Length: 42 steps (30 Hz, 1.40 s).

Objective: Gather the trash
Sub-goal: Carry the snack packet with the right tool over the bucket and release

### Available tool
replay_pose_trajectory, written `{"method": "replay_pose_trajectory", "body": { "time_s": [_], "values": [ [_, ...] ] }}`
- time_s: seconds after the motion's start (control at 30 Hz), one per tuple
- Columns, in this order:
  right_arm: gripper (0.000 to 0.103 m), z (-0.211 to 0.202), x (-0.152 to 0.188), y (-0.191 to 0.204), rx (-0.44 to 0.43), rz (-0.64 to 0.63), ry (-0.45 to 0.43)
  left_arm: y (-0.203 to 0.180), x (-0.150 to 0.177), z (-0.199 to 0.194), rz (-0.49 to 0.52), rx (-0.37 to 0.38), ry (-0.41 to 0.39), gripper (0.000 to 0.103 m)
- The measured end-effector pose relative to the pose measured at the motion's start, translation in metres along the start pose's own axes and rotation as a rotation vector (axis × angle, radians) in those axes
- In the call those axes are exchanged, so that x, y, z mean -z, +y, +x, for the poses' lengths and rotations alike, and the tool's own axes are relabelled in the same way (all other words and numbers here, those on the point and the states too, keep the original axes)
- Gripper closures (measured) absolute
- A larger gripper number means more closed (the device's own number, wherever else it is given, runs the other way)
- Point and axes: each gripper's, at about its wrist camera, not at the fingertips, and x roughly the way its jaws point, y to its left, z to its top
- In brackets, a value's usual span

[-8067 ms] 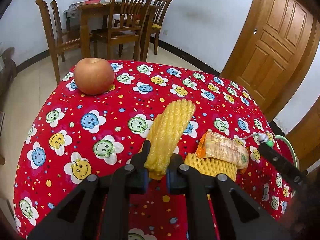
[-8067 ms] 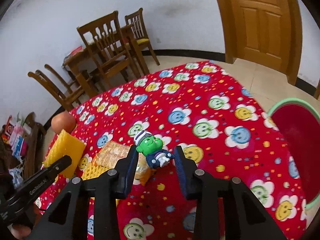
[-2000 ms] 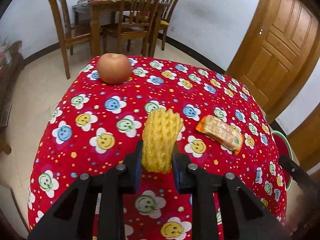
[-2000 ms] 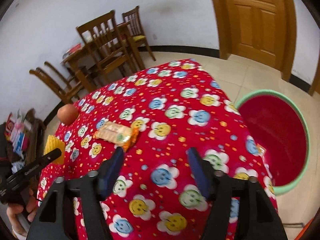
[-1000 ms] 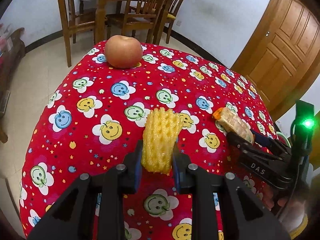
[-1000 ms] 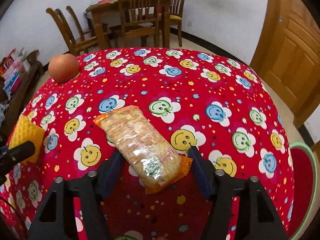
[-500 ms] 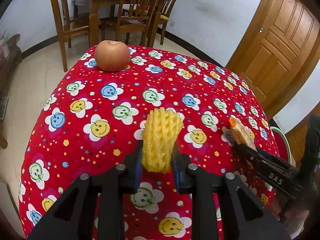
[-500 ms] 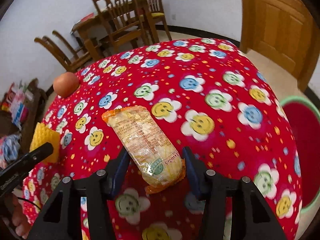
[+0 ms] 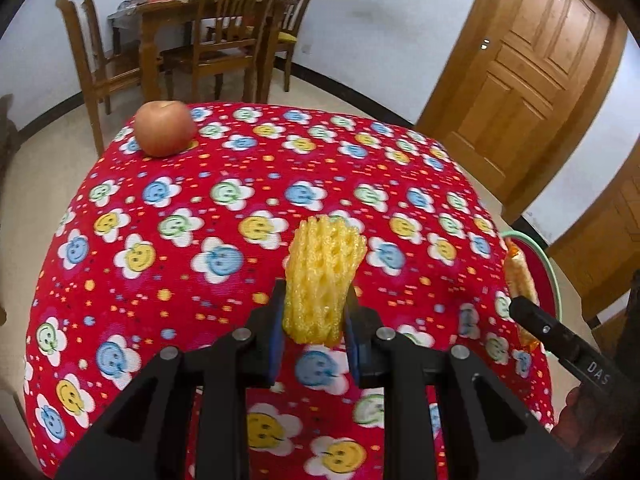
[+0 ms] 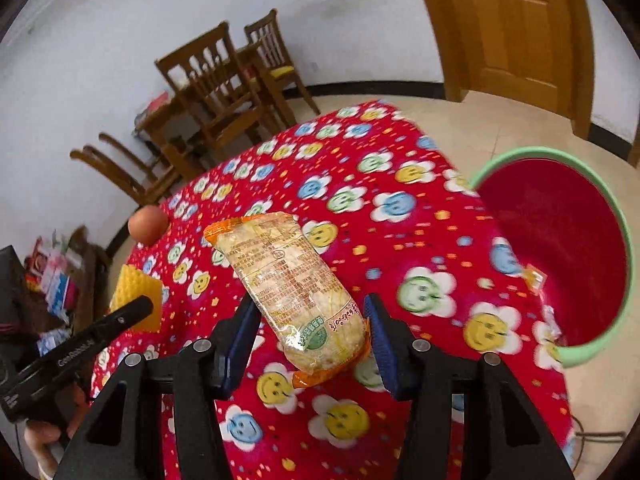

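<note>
Right wrist view: the right tongs point(image 10: 308, 334) grip a clear, orange-edged plastic snack wrapper point(image 10: 288, 280), lifted above the surface point(image 10: 360, 184), near the red, green-rimmed bin point(image 10: 560, 240). Left tongs point(image 9: 314, 330) clamp a yellow foam fruit net point(image 9: 322, 280). Both pieces await dropping; a red apple point(image 9: 165, 128) sits on the cloth.

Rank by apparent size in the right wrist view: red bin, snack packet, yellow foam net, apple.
1. red bin
2. snack packet, enlarged by nearness to the camera
3. yellow foam net, partly hidden
4. apple
</note>
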Motion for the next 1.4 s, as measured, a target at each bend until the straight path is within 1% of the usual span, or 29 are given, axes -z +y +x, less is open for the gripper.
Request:
{"method": "replay_pose_trajectory", "body": {
  "time_s": [0.13,0.4,0.6,0.8,1.0,1.2,1.4],
  "values": [
    [0.048,-0.022,0.002,-0.016,0.003,0.042,-0.043,-0.019,0.001,-0.001,0.028,0.031,0.006,0.078],
    [0.048,-0.051,0.004,-0.046,0.022,0.104,-0.109,-0.061,0.002,-0.003,0.104,0.087,0.012,0.078],
    [0.048,-0.069,0.005,-0.068,0.066,0.142,-0.163,-0.094,-0.002,-0.003,0.173,0.117,-0.002,0.078],
    [0.048,-0.077,0.007,-0.097,0.118,0.197,-0.194,-0.129,-0.006,0.006,0.230,0.150,0.008,0.078],
    [0.048,-0.076,0.008,-0.127,0.163,0.256,-0.196,-0.166,-0.007,0.021,0.295,0.174,0.023,0.078],
    [0.048,-0.067,0.007,-0.156,0.208,0.310,-0.174,-0.199,-0.007,0.043,0.347,0.189,0.052,0.078],
    [0.047,-0.055,0.007,-0.177,0.240,0.344,-0.146,-0.229,-0.005,0.060,0.401,0.208,0.073,0.078]
  ]
}}
